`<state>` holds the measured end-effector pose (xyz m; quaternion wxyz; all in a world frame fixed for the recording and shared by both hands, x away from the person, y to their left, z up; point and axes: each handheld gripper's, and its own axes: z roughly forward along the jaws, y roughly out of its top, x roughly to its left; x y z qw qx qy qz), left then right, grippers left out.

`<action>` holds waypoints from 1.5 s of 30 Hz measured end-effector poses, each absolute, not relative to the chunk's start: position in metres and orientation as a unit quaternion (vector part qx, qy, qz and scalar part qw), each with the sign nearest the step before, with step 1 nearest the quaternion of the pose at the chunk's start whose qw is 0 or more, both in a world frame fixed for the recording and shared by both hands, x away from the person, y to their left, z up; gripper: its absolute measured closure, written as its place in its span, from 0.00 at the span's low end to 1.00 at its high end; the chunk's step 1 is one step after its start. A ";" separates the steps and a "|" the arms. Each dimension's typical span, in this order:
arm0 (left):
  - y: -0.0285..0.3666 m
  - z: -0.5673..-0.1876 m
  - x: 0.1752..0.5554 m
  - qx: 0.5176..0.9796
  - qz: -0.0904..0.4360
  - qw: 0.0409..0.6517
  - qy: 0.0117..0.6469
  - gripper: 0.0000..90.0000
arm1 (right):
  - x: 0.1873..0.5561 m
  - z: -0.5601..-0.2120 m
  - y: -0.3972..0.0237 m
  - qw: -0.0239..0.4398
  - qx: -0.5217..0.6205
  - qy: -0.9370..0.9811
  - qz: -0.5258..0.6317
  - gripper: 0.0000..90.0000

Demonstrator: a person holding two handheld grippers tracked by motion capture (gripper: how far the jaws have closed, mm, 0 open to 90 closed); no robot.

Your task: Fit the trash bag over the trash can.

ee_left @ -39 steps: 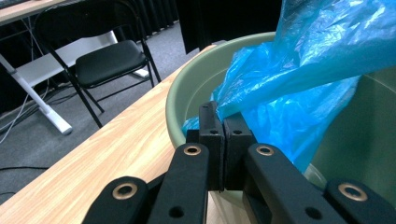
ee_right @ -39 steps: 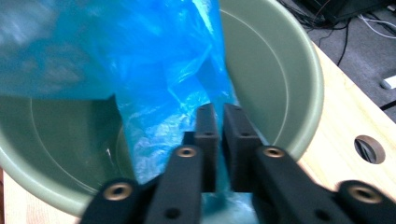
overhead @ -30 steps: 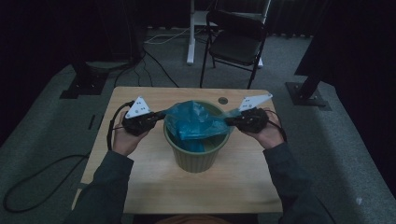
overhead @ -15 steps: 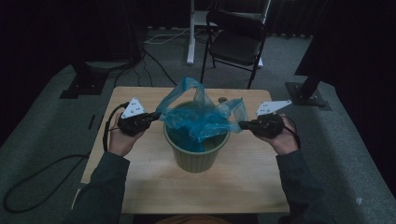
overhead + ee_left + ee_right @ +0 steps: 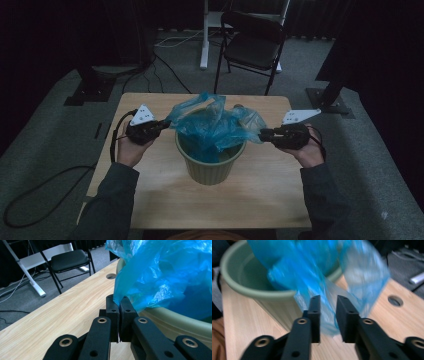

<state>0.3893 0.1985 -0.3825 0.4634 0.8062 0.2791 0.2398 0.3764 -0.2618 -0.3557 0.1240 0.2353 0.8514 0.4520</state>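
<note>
Two hand-held grippers, forearms entering from the near edge

Left gripper (image 5: 161,126): jaws pressed together, pointing inward, held in left hand (image 5: 129,150). Right gripper (image 5: 264,135): jaws parted, having just been opening, pointing inward, held in right hand (image 5: 309,152). Both sleeves dark.

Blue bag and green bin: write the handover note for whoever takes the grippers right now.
Left gripper: shut on the blue bag's edge at the green bin's left rim.
Right gripper: jaws have just been opening; the bag's other edge hangs between them, pads not pressing.
Bin stands mid-table; bag sits in it, its edges pulled out to both sides.
Left: the edges are not yet folded over the rim; probably regrip on the right first.
</note>
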 end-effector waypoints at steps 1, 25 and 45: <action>0.197 -0.382 0.389 0.806 0.239 0.465 0.278 0.98 | 0.376 -0.353 -0.260 0.121 0.231 0.850 0.458 0.78; 0.194 -0.383 0.379 0.803 0.231 0.479 0.269 0.95 | 0.365 -0.341 -0.216 0.075 0.163 0.858 0.481 0.68; 0.197 -0.391 0.372 0.802 0.224 0.482 0.272 0.95 | 0.359 -0.350 -0.193 0.055 0.116 0.870 0.476 0.65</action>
